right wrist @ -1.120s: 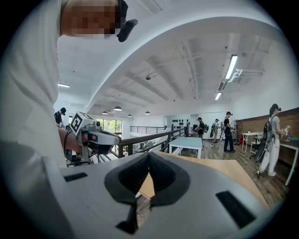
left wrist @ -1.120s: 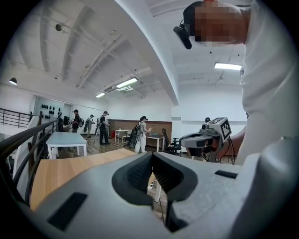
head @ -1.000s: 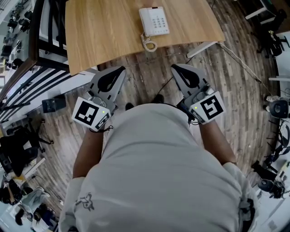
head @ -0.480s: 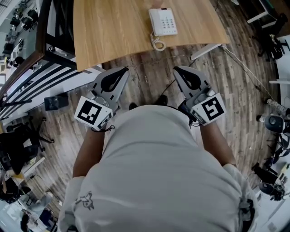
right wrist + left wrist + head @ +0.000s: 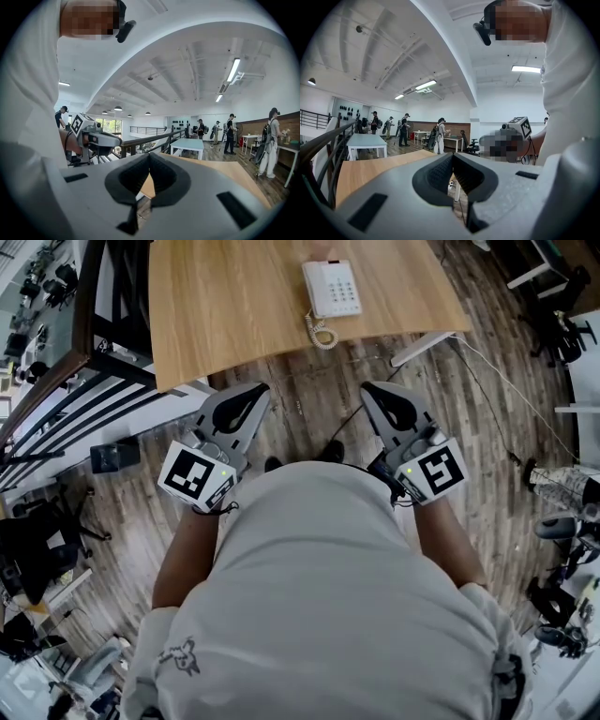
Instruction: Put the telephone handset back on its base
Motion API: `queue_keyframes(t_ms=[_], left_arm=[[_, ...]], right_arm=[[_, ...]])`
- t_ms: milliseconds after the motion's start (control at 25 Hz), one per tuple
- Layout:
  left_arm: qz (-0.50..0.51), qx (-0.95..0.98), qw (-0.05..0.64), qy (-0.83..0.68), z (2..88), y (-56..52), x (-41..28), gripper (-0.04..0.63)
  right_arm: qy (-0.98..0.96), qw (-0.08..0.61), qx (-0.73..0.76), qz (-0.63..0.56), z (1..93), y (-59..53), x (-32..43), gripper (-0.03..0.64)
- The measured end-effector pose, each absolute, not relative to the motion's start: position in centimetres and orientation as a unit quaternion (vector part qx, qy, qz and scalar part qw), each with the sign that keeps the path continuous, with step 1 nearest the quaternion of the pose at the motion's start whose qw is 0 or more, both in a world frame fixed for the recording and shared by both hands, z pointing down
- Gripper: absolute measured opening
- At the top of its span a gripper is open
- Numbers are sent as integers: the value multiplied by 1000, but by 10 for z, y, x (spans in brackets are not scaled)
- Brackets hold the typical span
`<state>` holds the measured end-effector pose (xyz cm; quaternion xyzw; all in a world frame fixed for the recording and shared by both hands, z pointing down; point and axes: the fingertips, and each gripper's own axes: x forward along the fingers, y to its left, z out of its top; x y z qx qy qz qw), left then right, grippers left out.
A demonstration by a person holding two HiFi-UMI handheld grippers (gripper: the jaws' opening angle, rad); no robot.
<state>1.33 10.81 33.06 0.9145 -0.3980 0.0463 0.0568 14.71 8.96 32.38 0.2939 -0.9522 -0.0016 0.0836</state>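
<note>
Holding much as a second ago, the picture has barely changed; the desk (image 5: 234, 306) has slid a touch to the right in the head view, and the telephone (image 5: 333, 287) with it, while both tools stay low in front of the person's pale shirt (image 5: 319, 596); neither has come nearer the desk edge.

Both forearms reach forward from the body, side by side over the wooden floor (image 5: 309, 399); the left hand-held gripper (image 5: 258, 390) and the right hand-held gripper (image 5: 372, 390) point ahead, close to level, their marker cubes toward the person; the two tips angle slightly toward each other.

Each gripper view shows its dark pads pressed together at the tip with nothing caught between them; both are closed and empty.

The telephone sits on the far part of the desk, at the top of the head view, well apart from both tools; its coiled cord (image 5: 319, 334) hangs toward the near edge; the handset looks to lie along the base's left side, though it is too small here to be sure.
</note>
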Motion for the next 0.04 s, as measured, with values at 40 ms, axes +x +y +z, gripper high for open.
queue_keyframes(t_ms=[40], left_arm=[[46,914,58,-398,331,109,16,6]], right_arm=[[-952,85,294,-1,324,91,150,6]])
